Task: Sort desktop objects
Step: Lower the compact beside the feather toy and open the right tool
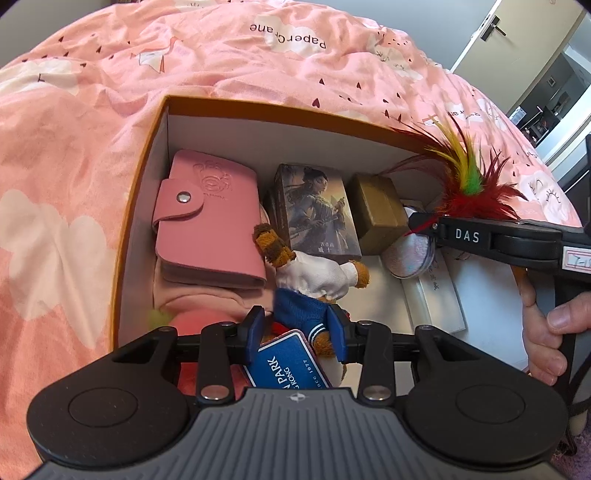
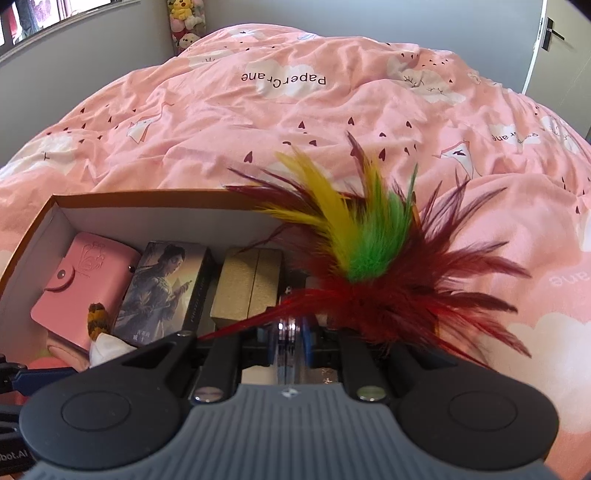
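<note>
An open cardboard box (image 1: 258, 107) sits on a pink duvet. My left gripper (image 1: 297, 326) is low over its near side, shut on a plush toy (image 1: 314, 280) in a white shirt and blue shorts; a blue tag (image 1: 284, 362) hangs from it. My right gripper (image 2: 290, 343) is shut on the stacked metal discs at the base of a feather shuttlecock (image 2: 369, 254). It hovers over the box's right end (image 2: 147, 197). From the left wrist view it (image 1: 421, 225) reaches in from the right, the feathers (image 1: 469, 177) fanning past the far rim.
Inside the box lie a pink snap wallet (image 1: 207, 229), a card box with a painted figure (image 1: 317, 210), a gold box (image 1: 380, 214) and a white booklet (image 1: 436, 295). A person's hand (image 1: 546, 332) grips the right tool. The duvet (image 2: 295, 122) surrounds the box; a door (image 1: 491, 26) is far right.
</note>
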Tool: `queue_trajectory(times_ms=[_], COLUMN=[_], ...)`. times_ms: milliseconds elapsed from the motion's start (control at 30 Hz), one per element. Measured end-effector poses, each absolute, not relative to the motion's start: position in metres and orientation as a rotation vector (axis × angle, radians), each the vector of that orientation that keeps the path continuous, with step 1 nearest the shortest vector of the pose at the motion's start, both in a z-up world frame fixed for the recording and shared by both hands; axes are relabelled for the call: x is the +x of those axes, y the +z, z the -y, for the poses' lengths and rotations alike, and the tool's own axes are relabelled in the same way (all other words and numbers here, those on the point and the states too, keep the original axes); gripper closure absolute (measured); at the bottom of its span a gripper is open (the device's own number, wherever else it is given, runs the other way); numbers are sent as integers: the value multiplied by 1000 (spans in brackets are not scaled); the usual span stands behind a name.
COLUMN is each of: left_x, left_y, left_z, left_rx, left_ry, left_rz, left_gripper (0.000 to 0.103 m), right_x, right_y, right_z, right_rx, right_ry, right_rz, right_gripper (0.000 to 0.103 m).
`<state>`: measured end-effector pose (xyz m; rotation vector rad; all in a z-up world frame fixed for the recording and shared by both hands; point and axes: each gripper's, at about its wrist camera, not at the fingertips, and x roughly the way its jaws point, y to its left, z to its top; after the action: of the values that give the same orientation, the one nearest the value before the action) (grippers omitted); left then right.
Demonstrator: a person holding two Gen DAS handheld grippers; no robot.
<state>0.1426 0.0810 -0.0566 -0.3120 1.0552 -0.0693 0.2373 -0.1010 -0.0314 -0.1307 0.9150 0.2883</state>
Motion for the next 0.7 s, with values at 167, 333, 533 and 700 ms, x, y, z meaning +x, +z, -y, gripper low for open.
queue_trajectory(times_ms=[167, 333, 533, 700], left_x=[142, 142, 143, 142], left_y=[-56, -56, -56, -55], left_z=[-80, -80, -80, -82], left_rx=[-308, -309, -310, -315], left_ry=[-65, -63, -63, -60], left_rz=[-1054, -1054, -1055, -1055], left_gripper=[59, 59, 59, 59], right_x=[235, 221, 218, 224], right_y=[-26, -16, -27, -38], right_z=[107, 109, 105, 102], right_rx=[-127, -180, -231, -205], right_ry=[310, 360, 394, 380], right_rz=[-924, -932, -1103, -1130], right_gripper=[82, 70, 82, 98])
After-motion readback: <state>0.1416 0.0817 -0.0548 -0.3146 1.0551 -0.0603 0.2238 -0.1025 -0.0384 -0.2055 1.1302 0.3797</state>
